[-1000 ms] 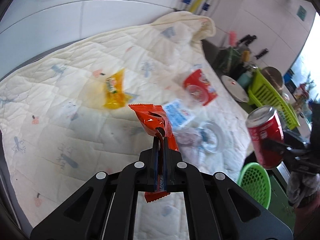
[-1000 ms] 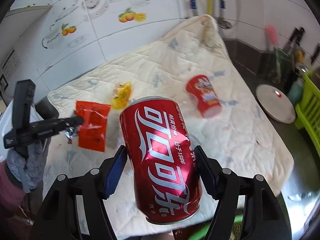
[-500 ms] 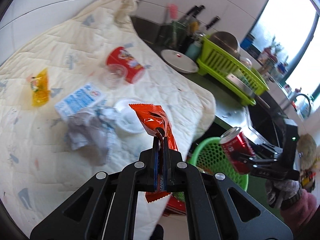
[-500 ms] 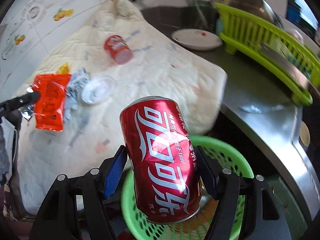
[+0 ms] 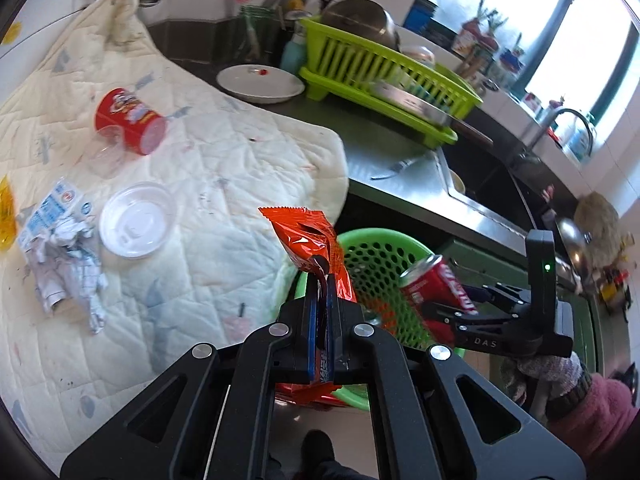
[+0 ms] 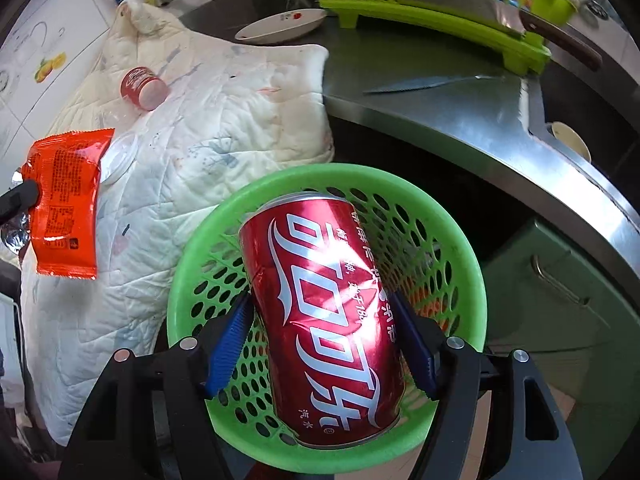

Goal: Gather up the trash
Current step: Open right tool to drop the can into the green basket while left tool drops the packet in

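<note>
My left gripper (image 5: 320,280) is shut on an orange snack wrapper (image 5: 308,240), held beside the rim of the green perforated basket (image 5: 372,240). The wrapper also shows in the right wrist view (image 6: 66,200). My right gripper (image 6: 324,332) is shut on a red cola can (image 6: 324,312), held over the green basket (image 6: 200,248). The can also shows in the left wrist view (image 5: 436,292). On the quilted cloth (image 5: 220,152) lie a red cup (image 5: 128,120), a clear lid (image 5: 136,224), crumpled paper (image 5: 68,272) and a blue-white carton (image 5: 52,208).
A steel counter (image 5: 400,184) holds a knife (image 6: 424,84), a white plate (image 5: 260,84) and a lime dish rack (image 5: 380,72) with a cleaver. A sink (image 5: 488,176) lies to the right. Green cabinet doors (image 6: 560,300) stand below the counter.
Both grippers have swung right from over the cloth to the green basket. The can now hangs lower over the basket. The wrapper has reached the basket's rim.
</note>
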Motion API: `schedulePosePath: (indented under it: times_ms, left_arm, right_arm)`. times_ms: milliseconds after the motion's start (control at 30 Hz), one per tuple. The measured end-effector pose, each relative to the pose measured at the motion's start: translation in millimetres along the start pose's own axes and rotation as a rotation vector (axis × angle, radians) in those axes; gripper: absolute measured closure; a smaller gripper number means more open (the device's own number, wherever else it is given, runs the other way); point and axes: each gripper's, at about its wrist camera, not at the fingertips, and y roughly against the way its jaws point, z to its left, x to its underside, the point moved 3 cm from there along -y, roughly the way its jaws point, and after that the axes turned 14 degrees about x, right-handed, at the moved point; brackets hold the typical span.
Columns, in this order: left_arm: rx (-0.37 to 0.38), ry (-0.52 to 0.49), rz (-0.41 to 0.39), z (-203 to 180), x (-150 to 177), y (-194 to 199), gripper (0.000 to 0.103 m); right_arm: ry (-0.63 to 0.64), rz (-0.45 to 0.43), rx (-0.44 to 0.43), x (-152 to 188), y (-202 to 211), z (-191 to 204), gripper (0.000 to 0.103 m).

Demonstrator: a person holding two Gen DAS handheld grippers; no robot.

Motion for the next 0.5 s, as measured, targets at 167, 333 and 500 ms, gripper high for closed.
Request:
schedulePosePath:
  times_ms: [167, 333, 500]
  left_arm:
    - [0.031, -0.034, 0.031, -22.9, 2.0, -17.4, 0.101]
    - [0.054, -0.073, 0.057, -44.6, 4.2, -33.5, 0.101]
    - [0.064, -0.09, 0.092, -55.4, 6.9, -51.6, 0.101]
  right_arm:
    - [-0.033, -0.019, -0.005, 5.3, 10.6, -7.5, 0.035]
    - [-0.058, -0.052, -0.002, 10.4, 28.3, -19.8, 0.035]
    - [-0.086, -0.083, 0.011, 19.2, 47.1, -34.1, 0.035]
